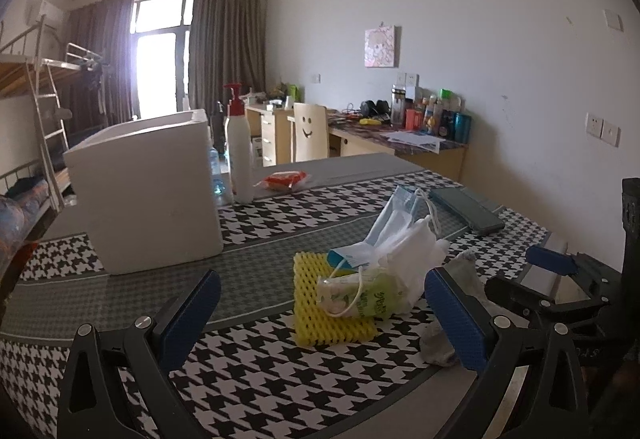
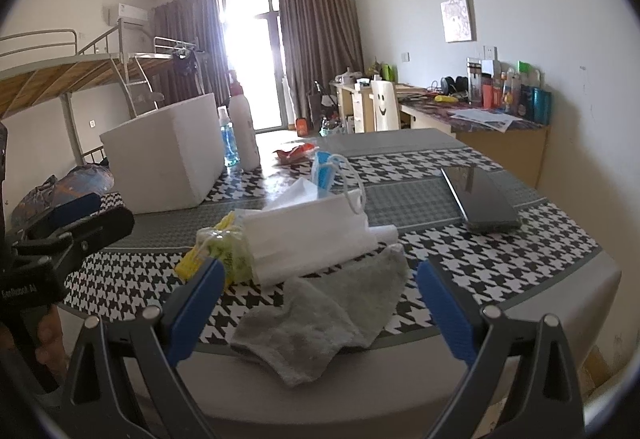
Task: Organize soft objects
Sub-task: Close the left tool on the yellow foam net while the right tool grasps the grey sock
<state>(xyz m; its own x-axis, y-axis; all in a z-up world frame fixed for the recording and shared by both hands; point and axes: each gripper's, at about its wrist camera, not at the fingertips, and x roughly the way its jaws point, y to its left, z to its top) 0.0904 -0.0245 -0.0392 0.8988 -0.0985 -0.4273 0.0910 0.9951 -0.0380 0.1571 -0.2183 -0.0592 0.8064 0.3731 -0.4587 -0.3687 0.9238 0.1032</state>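
I'm seeing my blue finger pads (image 2: 192, 303), a grey cloth (image 2: 320, 323), yellow foam net (image 1: 332, 319), white tissue pack (image 2: 308, 239), blue mask (image 2: 324, 175), white box (image 1: 144, 191), black-and-white houndstooth tablecloth (image 1: 260, 375), dark phone (image 2: 480, 199).

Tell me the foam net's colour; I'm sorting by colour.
Yellow; the foam net shows best in the left wrist view.

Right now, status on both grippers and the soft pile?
Left gripper and right gripper: jaws open, empty. Grey fuzzy cloth at near table edge, ahead of right gripper. Yellow foam net under white tissue pack. White foam box untouched.
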